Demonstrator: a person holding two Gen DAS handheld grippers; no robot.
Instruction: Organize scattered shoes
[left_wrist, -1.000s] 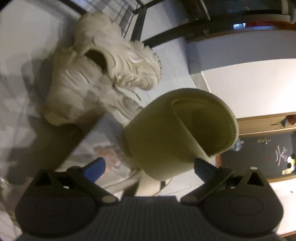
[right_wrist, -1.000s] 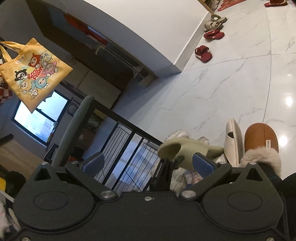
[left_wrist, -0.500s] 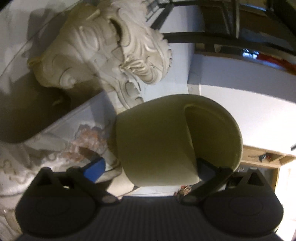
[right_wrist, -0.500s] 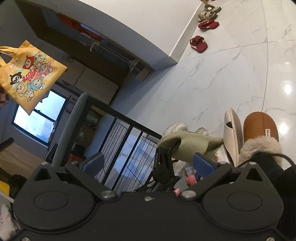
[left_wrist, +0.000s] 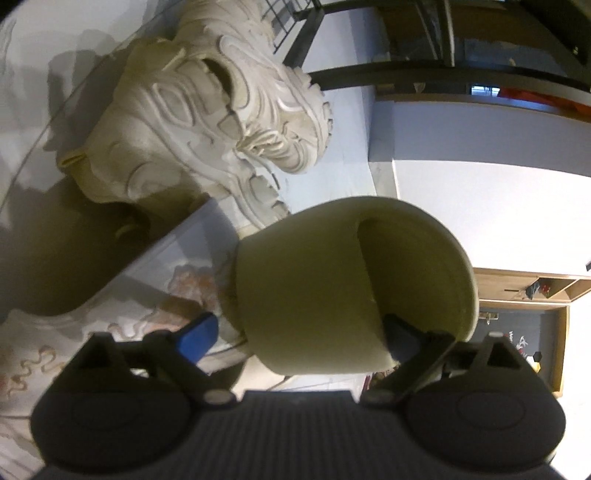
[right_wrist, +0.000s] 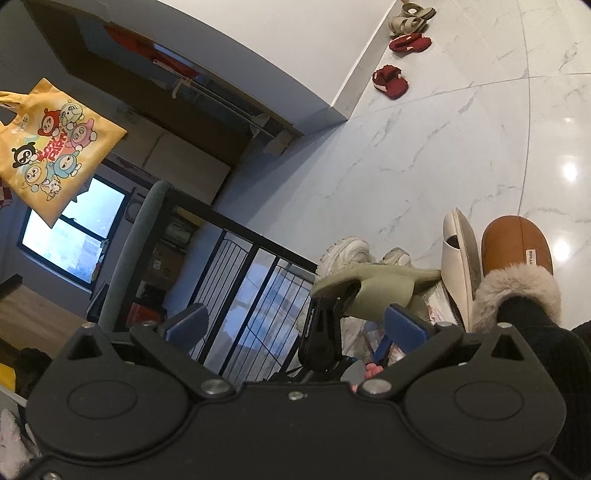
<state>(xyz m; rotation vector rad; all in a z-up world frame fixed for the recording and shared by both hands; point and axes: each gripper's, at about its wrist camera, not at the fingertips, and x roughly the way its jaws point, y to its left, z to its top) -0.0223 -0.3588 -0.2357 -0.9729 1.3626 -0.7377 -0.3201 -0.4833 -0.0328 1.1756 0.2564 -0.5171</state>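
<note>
Fingers first: your left gripper has its fingers spread around the olive-green slide sandal, one blue pad showing free on the left, the other tucked against the sandal's footbed side, so you appear to be holding it by the strap end, though whether the pads truly clamp it I cannot tell. Your right gripper has its fingers apart and holds nothing.

Working down in size: the white marble floor stretches away to the wall, where red slippers and more sandals sit. Nearer, a black metal railing stands beside the shoe cluster. A pair of chunky cream sneakers lies just beyond the sandal, on and beside a patterned mat. A fur-lined brown slipper and a white slide stand just right of it.

In the right wrist view, the sandal's long axis runs left to right, toe pointing at the white slide and nearly touching it. Your left hand is the nearer one; the set-down likely goes ahead, beside the sneakers.
</note>
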